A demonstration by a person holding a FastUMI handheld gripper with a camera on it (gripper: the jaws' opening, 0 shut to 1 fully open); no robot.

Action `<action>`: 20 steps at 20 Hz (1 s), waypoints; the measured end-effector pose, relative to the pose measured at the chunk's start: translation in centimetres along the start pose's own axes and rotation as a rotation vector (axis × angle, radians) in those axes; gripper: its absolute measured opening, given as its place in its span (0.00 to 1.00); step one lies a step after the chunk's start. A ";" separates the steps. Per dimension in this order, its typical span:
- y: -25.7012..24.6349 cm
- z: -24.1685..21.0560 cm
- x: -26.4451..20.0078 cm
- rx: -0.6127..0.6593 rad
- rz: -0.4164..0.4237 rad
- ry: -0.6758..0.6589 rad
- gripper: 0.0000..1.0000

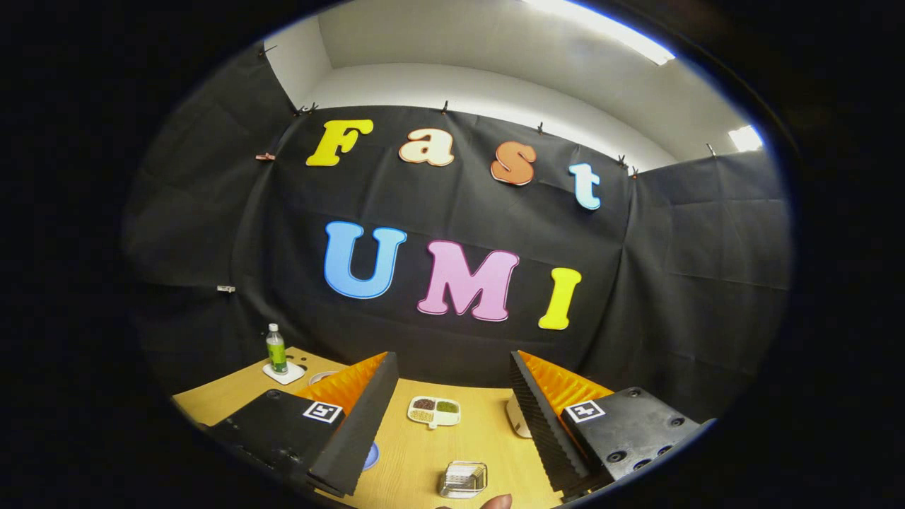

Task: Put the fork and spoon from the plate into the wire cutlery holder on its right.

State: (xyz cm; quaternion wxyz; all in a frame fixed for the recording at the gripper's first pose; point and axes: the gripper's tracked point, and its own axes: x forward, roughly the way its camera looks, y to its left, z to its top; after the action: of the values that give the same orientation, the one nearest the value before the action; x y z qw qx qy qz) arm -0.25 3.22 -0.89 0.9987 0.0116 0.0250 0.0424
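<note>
Wooden table [488, 431], wire cutlery holder [463, 478], divided dish [434, 411], green bottle [276, 350] on coaster [284, 372]

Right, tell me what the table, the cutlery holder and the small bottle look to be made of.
Table: light wood or wood-look laminate, matt, faint grain. Cutlery holder, between the open claw fingers: thin metal wire or mesh, silvery and see-through. Bottle, beyond the left finger: probably clear plastic, greenish contents, white cap; too small to be sure.

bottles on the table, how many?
1. A green bottle stands on a white coaster at the table's far corner, beyond the open, empty tongs. A finger may hide others.
</note>
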 end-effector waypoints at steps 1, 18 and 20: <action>1.2 -0.7 0.1 0.021 0.041 0.032 0.98; 15.9 -22.1 1.1 -0.008 0.368 0.776 0.93; 17.3 -24.6 1.6 -0.015 0.384 0.832 0.91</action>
State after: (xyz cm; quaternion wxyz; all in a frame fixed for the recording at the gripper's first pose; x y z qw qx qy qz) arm -1.40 21.06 -25.11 0.8779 -0.0093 0.4209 0.2280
